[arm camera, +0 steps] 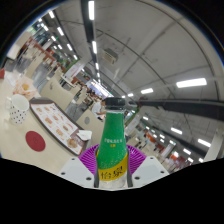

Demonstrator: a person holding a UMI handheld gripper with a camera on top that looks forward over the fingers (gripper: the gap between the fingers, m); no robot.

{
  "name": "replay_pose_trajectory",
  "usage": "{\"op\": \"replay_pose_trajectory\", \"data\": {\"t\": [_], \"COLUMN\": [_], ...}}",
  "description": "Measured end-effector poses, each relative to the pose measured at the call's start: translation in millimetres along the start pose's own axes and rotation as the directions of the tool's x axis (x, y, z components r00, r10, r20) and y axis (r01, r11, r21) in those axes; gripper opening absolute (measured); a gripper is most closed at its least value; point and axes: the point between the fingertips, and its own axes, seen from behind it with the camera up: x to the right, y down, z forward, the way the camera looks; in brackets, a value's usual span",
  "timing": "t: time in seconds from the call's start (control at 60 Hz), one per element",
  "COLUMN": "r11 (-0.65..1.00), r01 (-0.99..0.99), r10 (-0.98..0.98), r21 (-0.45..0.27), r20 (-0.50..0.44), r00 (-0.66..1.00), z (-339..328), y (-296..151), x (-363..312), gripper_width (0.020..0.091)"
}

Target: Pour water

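Green bottle (112, 140) with dark cap and yellow label band stood roughly upright, slight tilt, between the purple pads (91, 157) of the hand-held gripper (112, 165), pads pressing both sides.

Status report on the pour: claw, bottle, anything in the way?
Claw shut on green bottle, pads pressing both sides. Bottle tilted, dark cap still on. No cup or glass visible. White table beyond with red disc; nothing blocking.

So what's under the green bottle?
The green bottle has the gripper closed on it, purple pads against its yellow label. It looks lifted and tilted. Beneath it, only the gripper shows; anything lower is covered. A table lies beyond it.
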Motion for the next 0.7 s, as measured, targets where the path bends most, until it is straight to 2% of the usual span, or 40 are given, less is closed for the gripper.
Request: {"op": "replay_pose_trajectory", "data": {"t": [0.067, 0.133, 0.25, 0.3, 0.383, 0.483, 0.6, 0.7], "r11": [0.965, 0.862, 0.546, 0.387, 0.114, -0.118, -0.213, -0.206], "r01": [0.253, 0.492, 0.82, 0.908, 0.982, 0.985, 0.97, 0.971], "r10": [-0.253, -0.49, -0.817, -0.898, -0.957, -0.945, -0.926, -0.927], "r21": [0.069, 0.124, 0.169, 0.159, 0.15, 0.127, 0.114, 0.122], "r20": [-0.018, -0.044, -0.108, -0.157, -0.248, -0.319, -0.341, -0.341], "r00": [0.967, 0.87, 0.566, 0.41, 0.149, -0.072, -0.163, -0.154], "z": [7, 12, 28, 27, 32, 33, 37, 40], "y": [-53, -95, -130, -142, -151, -155, -154, -156], "x": [-21, -54, -114, -128, -148, -167, -175, -177], "gripper_width": [0.0368, 0.0369, 0.0365, 0.0368, 0.0366, 0.0369, 0.0366, 0.0366]}}
